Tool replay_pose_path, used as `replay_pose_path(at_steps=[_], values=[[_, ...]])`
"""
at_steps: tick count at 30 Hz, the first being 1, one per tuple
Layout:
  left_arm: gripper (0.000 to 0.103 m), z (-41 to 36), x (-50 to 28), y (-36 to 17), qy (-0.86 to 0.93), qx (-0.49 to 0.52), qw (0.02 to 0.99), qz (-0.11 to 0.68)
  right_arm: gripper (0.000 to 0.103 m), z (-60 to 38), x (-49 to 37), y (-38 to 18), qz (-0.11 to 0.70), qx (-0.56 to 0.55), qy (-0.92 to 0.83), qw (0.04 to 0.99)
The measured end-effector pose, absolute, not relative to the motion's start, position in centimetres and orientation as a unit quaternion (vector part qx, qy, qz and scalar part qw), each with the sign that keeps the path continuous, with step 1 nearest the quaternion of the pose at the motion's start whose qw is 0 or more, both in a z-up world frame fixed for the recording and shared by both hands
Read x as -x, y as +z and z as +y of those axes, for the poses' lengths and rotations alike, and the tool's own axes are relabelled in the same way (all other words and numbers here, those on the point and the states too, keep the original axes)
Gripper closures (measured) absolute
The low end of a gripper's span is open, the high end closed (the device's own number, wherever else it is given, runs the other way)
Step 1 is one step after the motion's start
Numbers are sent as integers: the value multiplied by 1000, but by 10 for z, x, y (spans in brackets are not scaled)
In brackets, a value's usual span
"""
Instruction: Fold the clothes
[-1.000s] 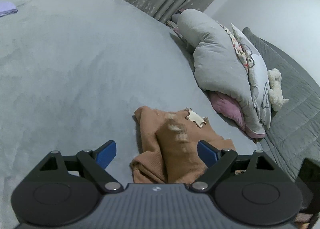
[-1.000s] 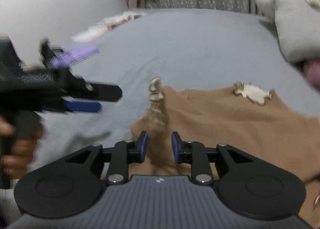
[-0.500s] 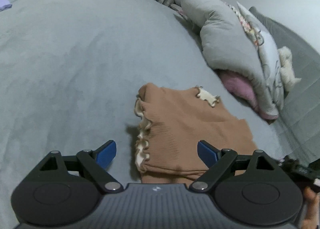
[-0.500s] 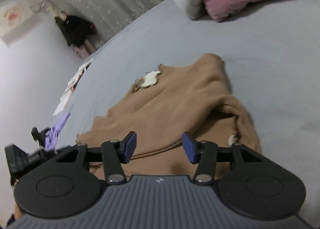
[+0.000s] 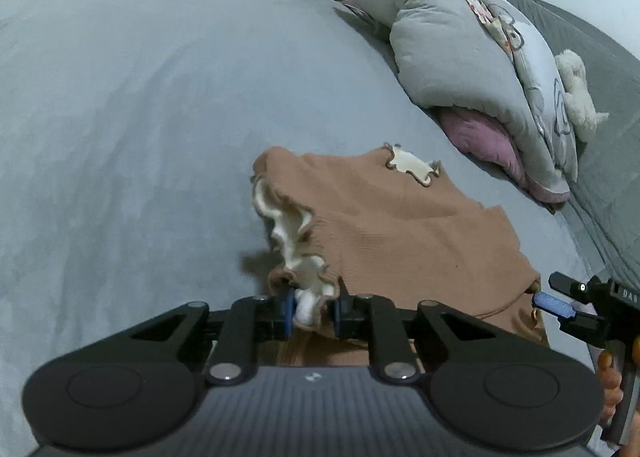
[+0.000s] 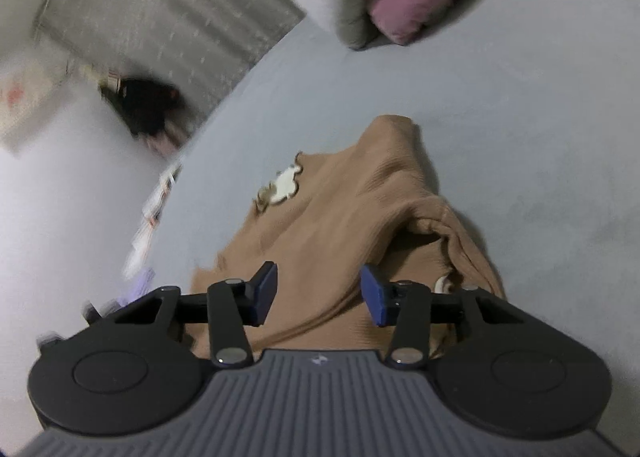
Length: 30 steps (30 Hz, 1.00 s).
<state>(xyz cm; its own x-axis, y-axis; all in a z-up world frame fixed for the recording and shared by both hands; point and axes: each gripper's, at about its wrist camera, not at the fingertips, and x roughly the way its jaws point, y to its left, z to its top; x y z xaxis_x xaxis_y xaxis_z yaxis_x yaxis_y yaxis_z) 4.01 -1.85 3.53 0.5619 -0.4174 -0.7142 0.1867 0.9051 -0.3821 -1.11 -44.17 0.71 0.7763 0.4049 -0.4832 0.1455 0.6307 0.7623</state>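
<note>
We are working on a grey bed (image 5: 160, 117) with a brown garment (image 5: 400, 225) spread between our two grippers. On the left, our left gripper (image 5: 311, 309) is closing, its jaws narrow, with the cream ruffled edge (image 5: 296, 241) of the garment bunched between the blue pads; they seem to be pinching it. From these fingers the garment is running ahead and to the right, toward a heap of grey and pink bedding (image 5: 480, 89). Its cream patch (image 5: 412, 165) is lying well ahead of the fingertips. On the right, our right gripper (image 6: 318, 293) is closing too, but its jaws are standing about half apart. Brown cloth is lying between and below its pads, which are not pressing it yet. We judge the left hand nearer a firm hold, and the right must pinch its own edge before any fold can be lifted.
</note>
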Motion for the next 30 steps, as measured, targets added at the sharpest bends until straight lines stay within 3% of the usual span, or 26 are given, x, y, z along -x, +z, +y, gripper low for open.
replay_pose_path(at_steps=[12,13,14,15,30], values=[[87,-13,-32,56,-168,175,875,419,58,-445,-22,-22,301,-490,34,818],[87,-13,-30,58,-168,180,875,417,69,-444,-24,-22,299,-484,27,822],[87,-13,-28,60,-167,186,875,414,87,-445,-22,-22,293,-476,15,829],[87,-13,-28,61,-167,188,875,414,92,-447,-20,-22,286,-478,12,831],[86,-5,-36,62,-167,166,863,447,92,-465,-22,-26,277,-548,69,786]])
